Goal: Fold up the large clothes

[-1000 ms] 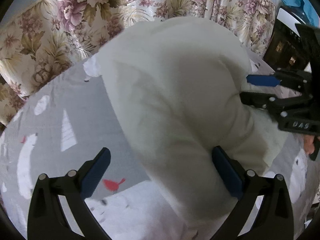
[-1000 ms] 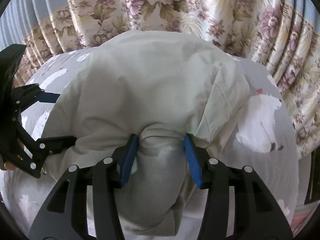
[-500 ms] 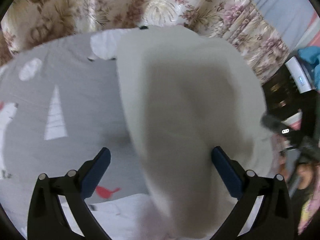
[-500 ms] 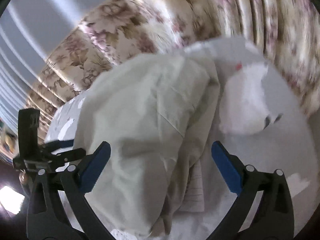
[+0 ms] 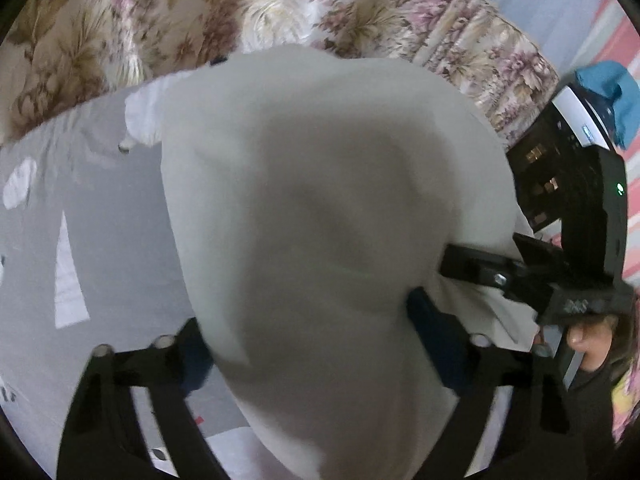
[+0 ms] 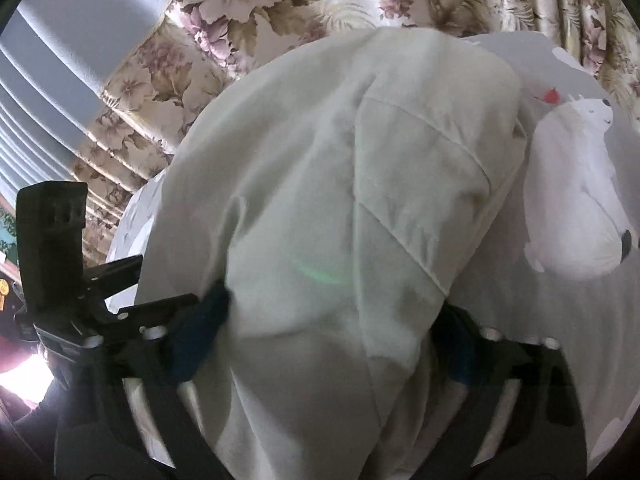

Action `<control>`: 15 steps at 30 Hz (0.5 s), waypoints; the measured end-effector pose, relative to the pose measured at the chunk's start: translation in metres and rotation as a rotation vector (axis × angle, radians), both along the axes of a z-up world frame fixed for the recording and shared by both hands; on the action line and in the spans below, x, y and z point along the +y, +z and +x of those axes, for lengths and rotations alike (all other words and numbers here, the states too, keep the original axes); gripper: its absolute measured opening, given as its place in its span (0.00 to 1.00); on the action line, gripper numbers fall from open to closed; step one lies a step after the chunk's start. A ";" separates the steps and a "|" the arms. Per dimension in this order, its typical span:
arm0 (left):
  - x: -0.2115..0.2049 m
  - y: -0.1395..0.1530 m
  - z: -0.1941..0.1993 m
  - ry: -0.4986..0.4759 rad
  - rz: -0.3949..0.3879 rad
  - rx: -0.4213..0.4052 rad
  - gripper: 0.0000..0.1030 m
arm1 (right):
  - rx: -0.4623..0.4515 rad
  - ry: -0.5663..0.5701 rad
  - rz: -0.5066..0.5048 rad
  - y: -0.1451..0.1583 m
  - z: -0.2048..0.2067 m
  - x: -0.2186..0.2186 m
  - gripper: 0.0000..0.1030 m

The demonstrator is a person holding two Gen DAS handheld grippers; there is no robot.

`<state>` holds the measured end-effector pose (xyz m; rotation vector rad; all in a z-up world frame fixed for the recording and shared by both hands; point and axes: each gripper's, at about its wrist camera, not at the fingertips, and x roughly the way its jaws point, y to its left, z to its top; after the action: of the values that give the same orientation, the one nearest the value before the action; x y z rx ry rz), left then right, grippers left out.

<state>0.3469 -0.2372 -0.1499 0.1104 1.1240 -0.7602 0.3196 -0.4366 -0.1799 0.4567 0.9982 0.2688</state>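
A large pale cream garment (image 5: 320,180) lies heaped on the grey printed bedsheet (image 5: 100,220). In the left wrist view it fills the space between the blue pads of my left gripper (image 5: 312,336), whose jaws are closing around a wide fold. My right gripper (image 6: 330,336) also straddles the garment (image 6: 340,160), a seamed part bulging between its pads, and its jaws are closing too. Both sets of pads touch the cloth's sides without pinching it flat. Each gripper shows in the other's view: the right gripper (image 5: 520,280) at the garment's right edge, the left gripper (image 6: 120,300) at its left edge.
A floral curtain (image 5: 160,20) hangs close behind the bed, curtain (image 6: 280,8). The sheet carries a white polar bear print (image 6: 572,200) to the right of the garment. A dark shelf unit (image 5: 552,168) with a blue cloth on top stands at the right. A hand (image 5: 584,336) holds the right gripper.
My right gripper let go of the bunched cloth, opened wide and rolled, and now narrows around a broader fold. My left gripper shifted and rolled, and its pads have come in against the garment.
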 end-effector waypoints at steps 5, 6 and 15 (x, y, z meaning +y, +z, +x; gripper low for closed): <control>-0.008 0.016 -0.005 -0.038 0.025 -0.054 0.58 | -0.019 -0.010 -0.020 0.008 -0.004 0.004 0.58; -0.009 0.019 -0.005 -0.041 0.026 -0.055 0.54 | -0.025 -0.018 -0.020 0.010 -0.005 0.003 0.56; -0.001 0.077 -0.025 -0.076 -0.032 -0.142 0.40 | -0.209 -0.054 0.054 0.066 -0.034 0.015 0.19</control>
<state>0.3218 -0.2384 -0.0724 0.1782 0.9765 -0.8252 0.2860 -0.4218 -0.1136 0.4939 0.7753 0.2890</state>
